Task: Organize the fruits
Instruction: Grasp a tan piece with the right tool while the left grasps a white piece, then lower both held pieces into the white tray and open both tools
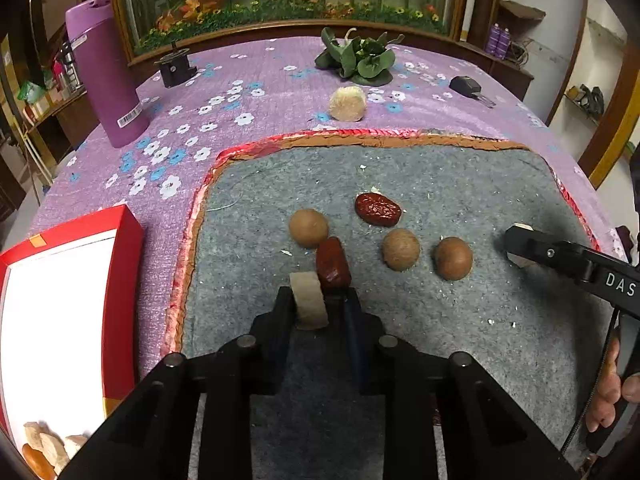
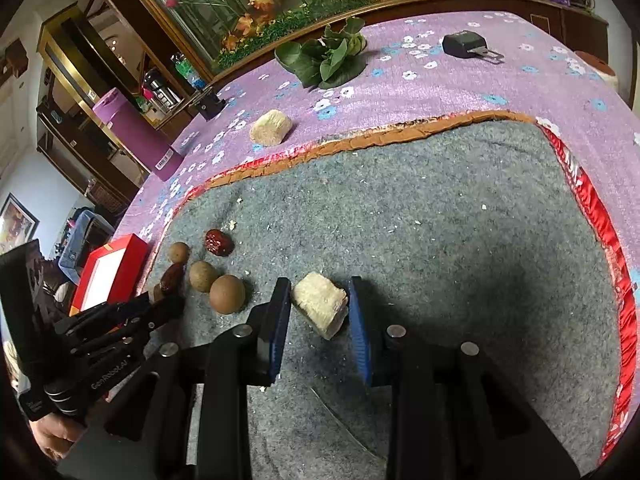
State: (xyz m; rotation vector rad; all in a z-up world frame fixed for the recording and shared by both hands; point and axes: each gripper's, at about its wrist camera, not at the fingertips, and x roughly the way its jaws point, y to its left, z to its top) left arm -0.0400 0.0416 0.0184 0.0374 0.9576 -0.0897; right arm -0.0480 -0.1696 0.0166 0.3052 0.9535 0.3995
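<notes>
Gripping a wrinkled red date (image 1: 333, 266) in the left tool (image 1: 320, 298); right tool (image 2: 320, 308) parted around a crumbly pale chunk (image 2: 320, 305) — light, fragile, best pinched across flat sides.

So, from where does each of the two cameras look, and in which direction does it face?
Left wrist: sits behind the left gripper, faces across the grey mat toward the aquarium; its fingers close on a red date; the right gripper and a hand show.
Right wrist: sits behind the right gripper, same heading; its fingers flank a pale chunk; the left gripper shows.
Shared: three round brown fruits, red box, purple bottle.
</notes>
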